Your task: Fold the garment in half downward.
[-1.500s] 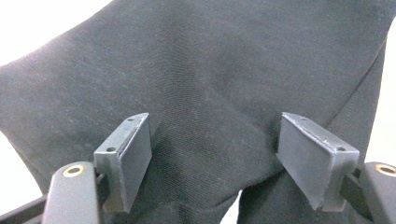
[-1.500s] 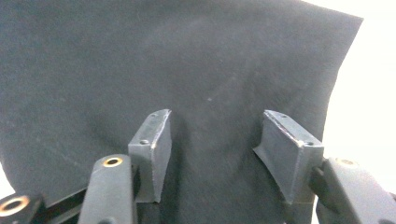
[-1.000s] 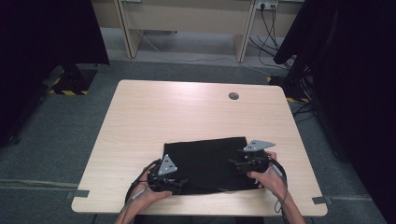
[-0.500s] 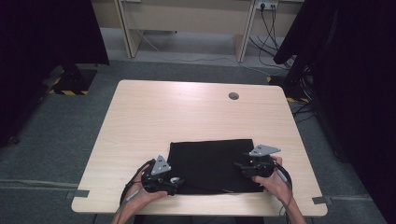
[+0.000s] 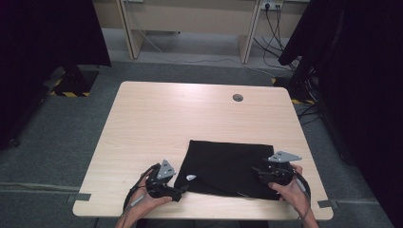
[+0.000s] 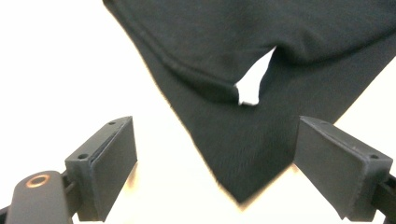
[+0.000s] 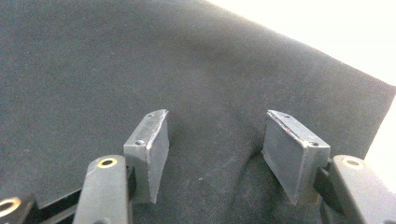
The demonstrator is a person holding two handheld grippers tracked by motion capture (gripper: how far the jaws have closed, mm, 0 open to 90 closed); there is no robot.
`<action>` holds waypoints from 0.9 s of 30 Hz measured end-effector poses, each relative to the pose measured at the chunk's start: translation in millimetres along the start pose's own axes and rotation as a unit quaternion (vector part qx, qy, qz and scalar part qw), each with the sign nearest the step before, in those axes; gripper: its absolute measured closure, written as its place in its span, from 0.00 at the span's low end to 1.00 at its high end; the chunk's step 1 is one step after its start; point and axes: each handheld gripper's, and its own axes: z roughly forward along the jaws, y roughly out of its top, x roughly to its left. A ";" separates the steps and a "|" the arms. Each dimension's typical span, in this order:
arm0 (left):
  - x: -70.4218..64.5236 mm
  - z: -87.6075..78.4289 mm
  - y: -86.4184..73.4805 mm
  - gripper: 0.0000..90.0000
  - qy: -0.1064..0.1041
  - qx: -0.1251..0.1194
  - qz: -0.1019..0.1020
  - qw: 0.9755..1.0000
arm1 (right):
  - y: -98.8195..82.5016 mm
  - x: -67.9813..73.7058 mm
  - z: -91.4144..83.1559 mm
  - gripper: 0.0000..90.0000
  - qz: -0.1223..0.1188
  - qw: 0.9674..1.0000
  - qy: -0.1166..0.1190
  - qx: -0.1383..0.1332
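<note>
Presently your left gripper (image 5: 179, 192) has just been opening; its jaws stand wide, the black cloth's (image 5: 225, 166) corner between them untouched, white tag (image 6: 250, 86) beyond. Your right gripper (image 7: 212, 154), part open, rests on the cloth on the table (image 5: 190, 114).

A light wooden table (image 5: 190, 123) with rounded corners stands on grey carpet (image 5: 62, 142); a small round cable hole (image 5: 237, 98) sits near its far edge. Beyond it, a pale desk frame (image 5: 190, 19) stands by the far wall, with cables (image 5: 280, 28) trailing down to the floor at the right. Dark curtains (image 5: 43, 38) hang at both sides. Yellow-and-black hazard tape (image 5: 71, 92) marks a base at the far left.
</note>
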 end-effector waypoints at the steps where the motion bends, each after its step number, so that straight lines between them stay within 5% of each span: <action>1: 0.5 0.0 0.0 0.14 0.003 -0.001 -0.004 1.000 | -0.2 -1.0 -0.3 0.45 0.003 1.000 -0.001 0.000; 5: 1.5 -0.3 -0.2 0.14 0.009 -0.001 -0.012 1.000 | 2.5 -5.3 -3.1 0.37 0.006 1.000 -0.008 0.001; 9: -2.5 0.7 -0.8 0.06 0.031 0.014 -0.006 0.999 | 4.9 0.0 -11.1 0.35 0.003 1.000 0.018 -0.023; 13: -4.3 0.8 -1.5 0.01 0.031 0.019 -0.006 0.999 | 1.9 4.3 -3.7 0.34 -0.006 1.000 0.021 0.004; 27: -4.1 0.9 -1.6 0.00 0.034 0.021 -0.010 0.999 | -4.4 -22.0 0.1 0.36 -0.023 0.999 0.027 -0.005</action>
